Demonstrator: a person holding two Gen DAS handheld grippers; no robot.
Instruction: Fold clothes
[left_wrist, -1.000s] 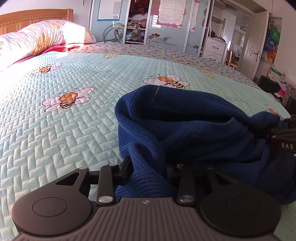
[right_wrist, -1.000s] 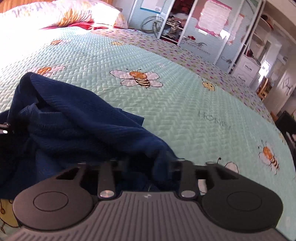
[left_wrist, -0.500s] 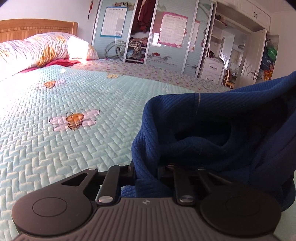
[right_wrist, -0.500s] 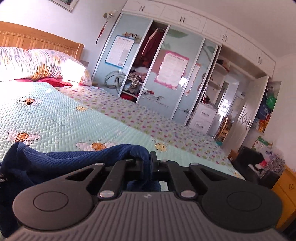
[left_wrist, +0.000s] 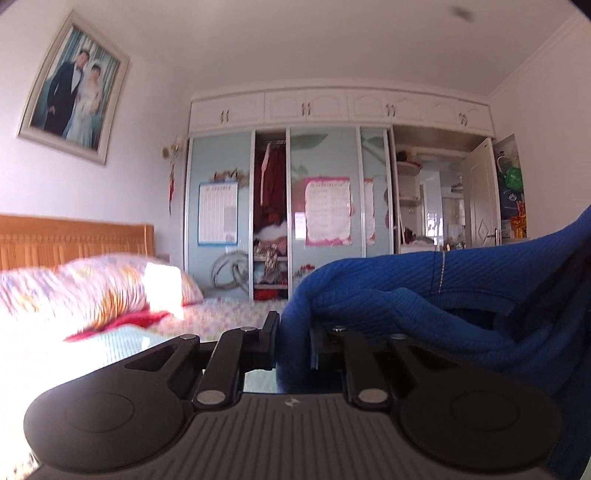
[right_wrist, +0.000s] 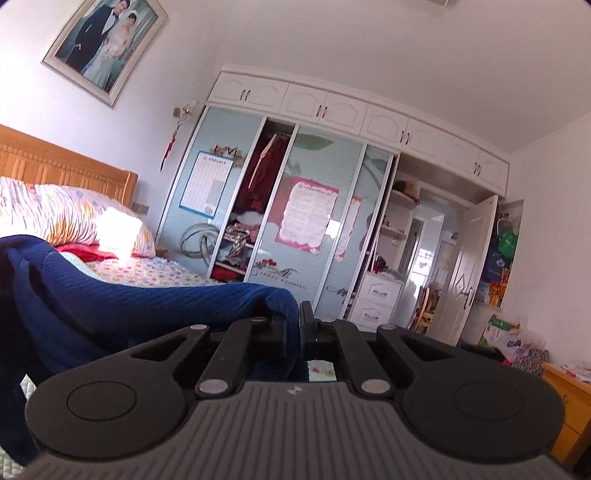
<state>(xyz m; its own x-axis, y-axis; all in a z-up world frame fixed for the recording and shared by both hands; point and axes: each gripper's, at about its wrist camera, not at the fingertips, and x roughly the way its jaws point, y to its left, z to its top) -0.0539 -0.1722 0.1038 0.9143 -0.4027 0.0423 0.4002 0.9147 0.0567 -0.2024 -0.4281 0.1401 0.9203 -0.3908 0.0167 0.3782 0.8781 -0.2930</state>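
A blue knit garment (left_wrist: 424, 295) is held up above the bed (right_wrist: 155, 271), between two tools.

The left tool (left_wrist: 293, 341) is clamped on one edge, the right tool (right_wrist: 293, 326) on the other; the cloth's long axis is stretched between them, sagging below.

A framed portrait (left_wrist: 74, 86) hangs above a wooden headboard (left_wrist: 74, 240) and floral pillow (left_wrist: 92, 288), beside a mirrored wardrobe (right_wrist: 295, 221) standing partly open.

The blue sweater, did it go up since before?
Yes. The blue sweater rose off the bed; it now hangs level with the wardrobe, pinched by the left gripper and the right gripper.
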